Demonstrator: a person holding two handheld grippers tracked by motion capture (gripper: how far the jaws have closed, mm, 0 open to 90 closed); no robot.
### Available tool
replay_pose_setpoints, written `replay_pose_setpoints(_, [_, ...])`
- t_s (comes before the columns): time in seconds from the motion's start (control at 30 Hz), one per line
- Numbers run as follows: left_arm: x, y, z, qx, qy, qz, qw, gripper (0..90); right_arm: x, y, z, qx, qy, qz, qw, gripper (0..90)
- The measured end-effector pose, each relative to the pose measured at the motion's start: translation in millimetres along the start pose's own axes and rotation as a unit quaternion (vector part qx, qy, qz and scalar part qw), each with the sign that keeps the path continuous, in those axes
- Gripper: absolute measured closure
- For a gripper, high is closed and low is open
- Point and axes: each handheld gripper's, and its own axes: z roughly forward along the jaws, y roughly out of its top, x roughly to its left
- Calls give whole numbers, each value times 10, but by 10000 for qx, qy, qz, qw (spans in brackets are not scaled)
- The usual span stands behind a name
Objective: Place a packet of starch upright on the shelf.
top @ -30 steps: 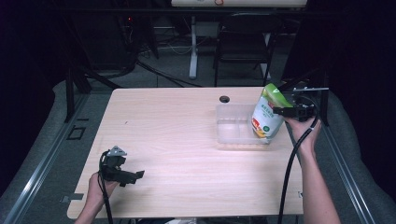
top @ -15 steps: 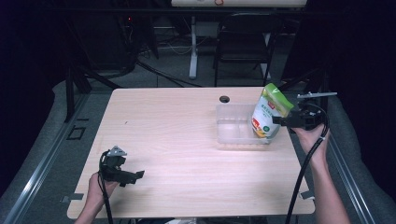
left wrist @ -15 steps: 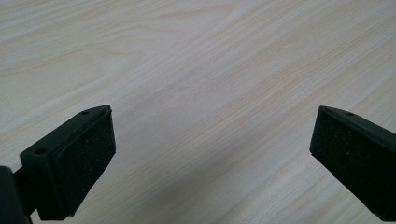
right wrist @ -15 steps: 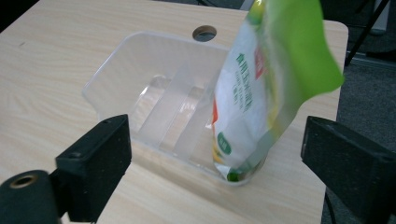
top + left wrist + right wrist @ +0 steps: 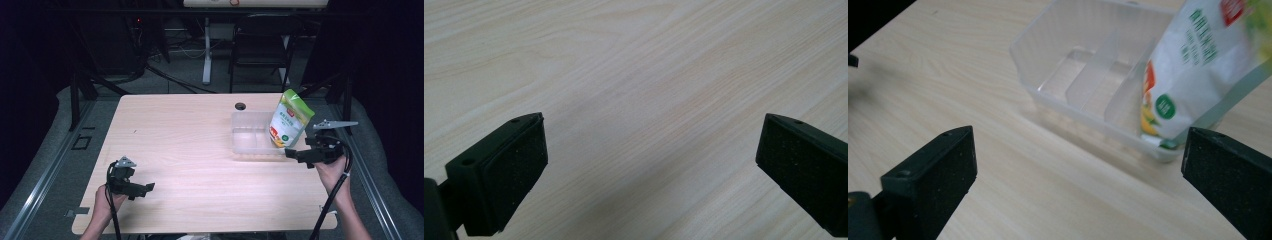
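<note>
**Pouch standing in the bin, both grippers free**

Nearest, the left gripper (image 5: 146,188) rests over bare table (image 5: 190,145), jaws apart. The right gripper (image 5: 289,152), jaws wide and empty, sits just beside the clear bin (image 5: 245,145). The pouch (image 5: 290,119) leans in its right-hand compartment, probably 1 of 3. It looks light, soft and crinkly; pinch its top seam.

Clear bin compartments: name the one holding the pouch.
The clear bin is split by dividers; the pouch stands tilted in the end compartment nearest the right gripper. The other compartments look empty.
</note>
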Motion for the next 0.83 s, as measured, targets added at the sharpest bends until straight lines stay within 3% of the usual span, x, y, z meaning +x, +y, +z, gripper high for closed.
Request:
replay_pose_setpoints(0.23, [-3,-3,7,-41,30,23,10000,2,219,-326,166,254,144,-83,9995,11])
replay_pose_setpoints(0.43, [-4,-3,2,-33,8,15,10000,2,345,-612,341,567,259,4,9981,10])
replay_pose_setpoints(0.67, [-3,-4,15,-44,58,23,10000,3,374,-874,523,799,12,-184,9966,21])
replay_pose_setpoints(0.83, [-11,4,25,-49,70,8,10000,2,331,-964,590,958,69,-211,9952,33])
